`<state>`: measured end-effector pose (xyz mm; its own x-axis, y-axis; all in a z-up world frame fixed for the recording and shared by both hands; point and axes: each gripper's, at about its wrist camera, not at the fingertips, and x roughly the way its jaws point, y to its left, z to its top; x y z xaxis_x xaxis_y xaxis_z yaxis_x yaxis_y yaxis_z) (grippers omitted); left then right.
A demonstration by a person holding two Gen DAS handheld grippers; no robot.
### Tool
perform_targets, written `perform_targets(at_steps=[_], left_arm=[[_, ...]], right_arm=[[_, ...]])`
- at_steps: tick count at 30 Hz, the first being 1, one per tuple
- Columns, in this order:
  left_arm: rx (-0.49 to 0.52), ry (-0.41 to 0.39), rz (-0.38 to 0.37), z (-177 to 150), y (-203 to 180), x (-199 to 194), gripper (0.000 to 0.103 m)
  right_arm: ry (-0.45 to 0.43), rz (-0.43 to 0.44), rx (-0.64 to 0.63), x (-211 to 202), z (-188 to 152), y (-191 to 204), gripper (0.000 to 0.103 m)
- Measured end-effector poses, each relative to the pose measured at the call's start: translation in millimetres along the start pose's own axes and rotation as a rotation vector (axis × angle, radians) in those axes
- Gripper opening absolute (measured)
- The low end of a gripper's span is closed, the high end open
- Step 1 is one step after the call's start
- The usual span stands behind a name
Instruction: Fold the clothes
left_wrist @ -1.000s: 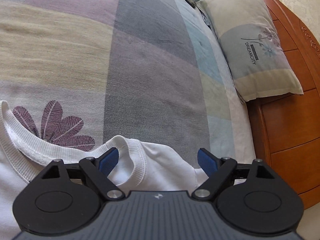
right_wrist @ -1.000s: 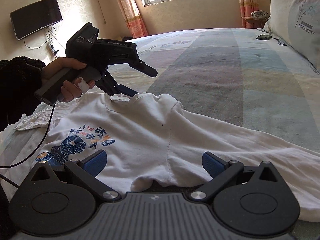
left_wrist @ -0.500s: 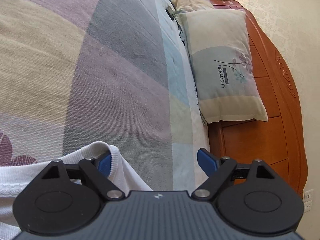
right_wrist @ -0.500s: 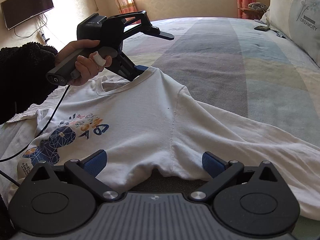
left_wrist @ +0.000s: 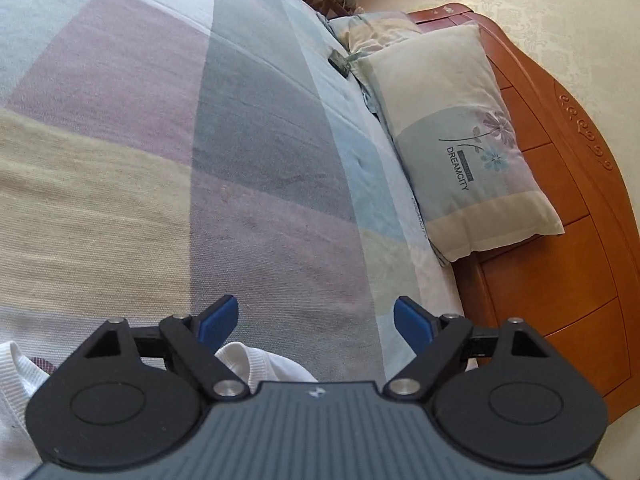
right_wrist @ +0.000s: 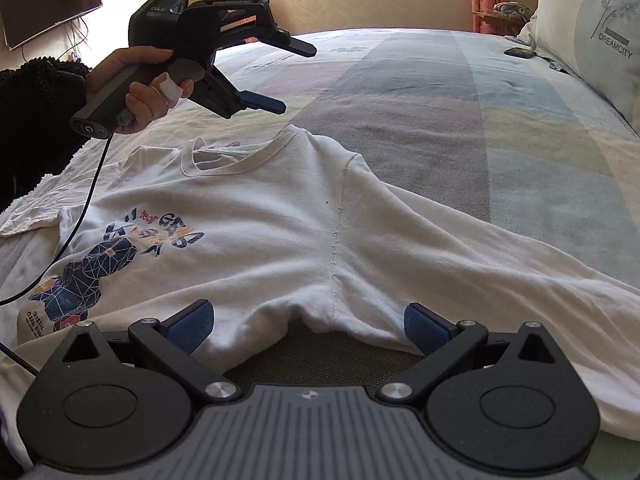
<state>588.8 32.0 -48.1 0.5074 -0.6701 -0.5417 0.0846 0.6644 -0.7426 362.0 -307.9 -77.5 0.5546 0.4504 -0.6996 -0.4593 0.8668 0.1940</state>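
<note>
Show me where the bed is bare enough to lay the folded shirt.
Free: the striped bedspread between the white shirt's collar and the window wall, and the strip between its long sleeve and the pillow. Crowded: the near side under the shirt, and beside the pillow, where a small dark object lies.

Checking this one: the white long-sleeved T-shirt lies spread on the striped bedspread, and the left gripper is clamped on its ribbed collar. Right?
Not quite. The right wrist view shows the left gripper open above the ribbed collar, gripping nothing. The white long-sleeved T-shirt does lie spread on the striped bedspread.
</note>
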Motion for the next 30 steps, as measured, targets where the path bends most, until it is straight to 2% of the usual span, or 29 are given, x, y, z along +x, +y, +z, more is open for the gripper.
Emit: perform_targets(at_steps=[2,5,7,9,10,12,14,16,20,24,27,30], left_arm=[[-0.009,0.017,-0.022,-6,0,-8,0.089],[-0.033,0.091,-0.041,-27,6,-1,0.09],[-0.049,0.138,0.015,-41,15,12,0.09],[-0.049,0.168,0.127,-49,25,25,0.088],[-0.043,0.158,0.176,-50,28,28,0.084],[-0.02,0.098,0.202,-46,23,23,0.086],[0.068,0.028,0.272,-41,6,15,0.086],[0.119,0.02,0.263,-40,-8,9,0.087],[0.192,0.066,0.188,-56,-31,7,0.089],[0.309,0.098,0.236,-87,-49,13,0.089],[0.359,0.126,0.244,-112,-56,17,0.089],[0.398,0.147,0.253,-134,-63,19,0.089]], right_arm=[[-0.001,-0.004,-0.008,1,1,1,0.103],[0.0,-0.009,-0.009,3,2,2,0.103],[0.004,-0.013,-0.012,5,2,2,0.103],[0.007,-0.017,-0.015,7,3,2,0.103],[0.009,-0.019,-0.016,7,3,1,0.103],[0.014,-0.024,-0.023,6,3,2,0.103],[0.017,-0.03,-0.029,4,4,2,0.103],[0.012,-0.033,-0.02,2,2,-1,0.103],[-0.02,-0.041,0.013,-8,7,-13,0.103],[-0.069,-0.096,-0.041,-15,30,-37,0.103],[-0.074,-0.197,-0.106,-10,54,-66,0.103],[-0.045,-0.197,-0.126,8,72,-93,0.088]])
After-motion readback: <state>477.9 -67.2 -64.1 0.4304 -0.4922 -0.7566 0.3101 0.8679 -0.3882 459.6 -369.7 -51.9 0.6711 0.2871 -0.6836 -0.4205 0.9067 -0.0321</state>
